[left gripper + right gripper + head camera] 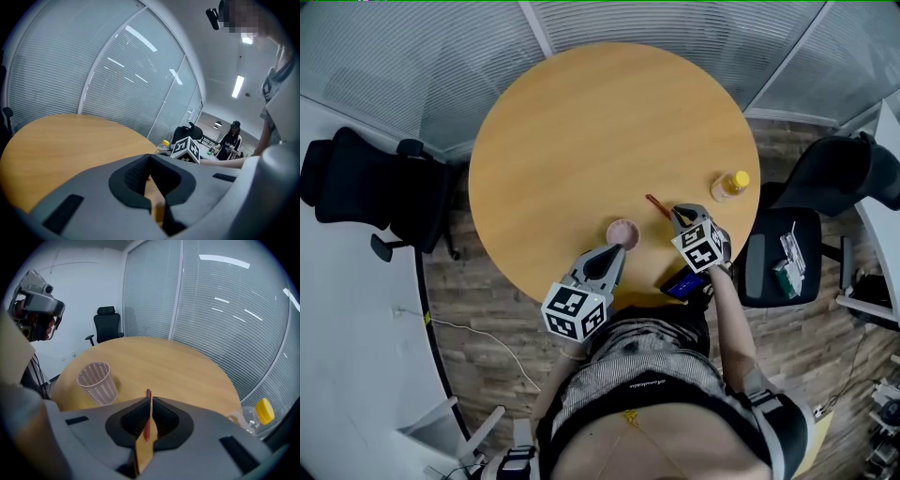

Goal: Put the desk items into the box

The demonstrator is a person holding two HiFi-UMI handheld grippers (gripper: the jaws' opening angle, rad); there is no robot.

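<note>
- The red pen [148, 420] is clamped between the closed jaws of the right gripper [150, 401], and its tip is seen past the jaw tips.
- The pink mesh cup [97, 382] is placed upright on the round table [581, 122], to this gripper's left and apart from it.
- The left gripper [617, 249], jaws closed on nothing, is held just beside the cup.
- A yellow-capped bottle [731, 185] is seen to the right gripper's right.

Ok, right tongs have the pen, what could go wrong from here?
The red pen sticks out past the right tongs in a thin pinch; it may pivot or slip.
The mesh cup stands free, the left tongs shut near it without gripping it, so an off-centre pen could tip it.
The yellow-capped bottle stands near the table edge; a stray swing could knock it off.
</note>
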